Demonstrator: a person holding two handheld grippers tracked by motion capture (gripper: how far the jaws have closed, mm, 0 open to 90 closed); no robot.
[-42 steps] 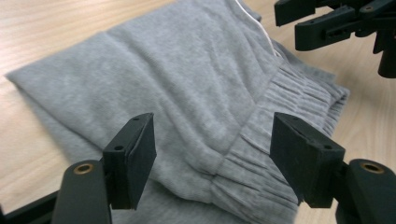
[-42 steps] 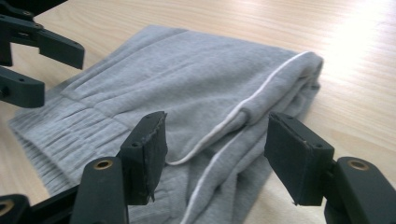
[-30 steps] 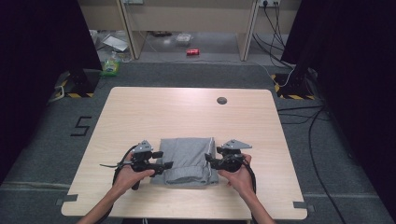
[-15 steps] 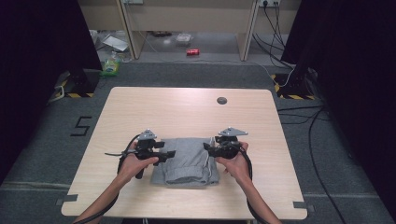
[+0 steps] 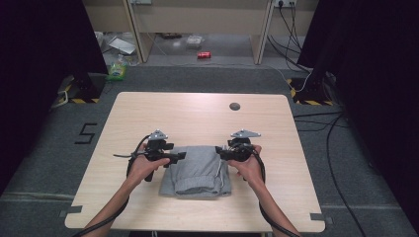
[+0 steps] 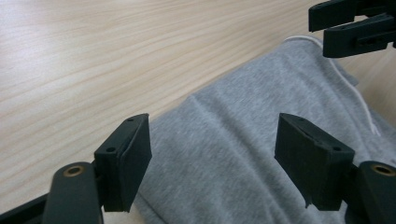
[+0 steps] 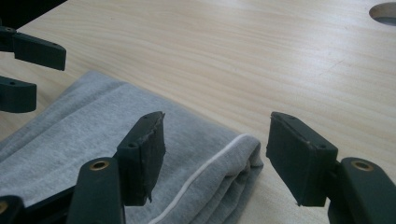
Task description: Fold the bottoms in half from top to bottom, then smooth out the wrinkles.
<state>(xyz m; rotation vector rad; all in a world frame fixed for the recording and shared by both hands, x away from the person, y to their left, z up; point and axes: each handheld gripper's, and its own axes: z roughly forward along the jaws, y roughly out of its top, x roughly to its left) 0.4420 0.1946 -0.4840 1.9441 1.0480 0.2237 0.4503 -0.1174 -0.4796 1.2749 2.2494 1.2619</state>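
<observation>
A folded grey garment [image 5: 197, 173] lies on the wooden table [image 5: 197, 116], close to the person's edge. My left gripper [image 5: 181, 156] hovers open at the garment's far left corner, its jaws wide apart over the grey cloth [image 6: 233, 135] with nothing pinched between them [image 6: 212, 163]. My right gripper [image 5: 219, 152] stands open at the far right corner. Its jaws [image 7: 215, 158] straddle the folded edge of the cloth [image 7: 84, 135], where a white cord [image 7: 205, 170] runs. Each gripper view shows the other gripper farther off: the right gripper [image 6: 350, 25] and the left gripper [image 7: 23, 70].
A round dark hole [image 5: 234, 106] sits in the tabletop at the far right, also seen from the right gripper [image 7: 385, 11]. Bare wood stretches beyond the garment. Cables, a red can [image 5: 203, 55] and clutter lie on the floor past the table.
Both hands have slid away from the person, from the garment's middle sides to its far corners. The garment lies where it was.
</observation>
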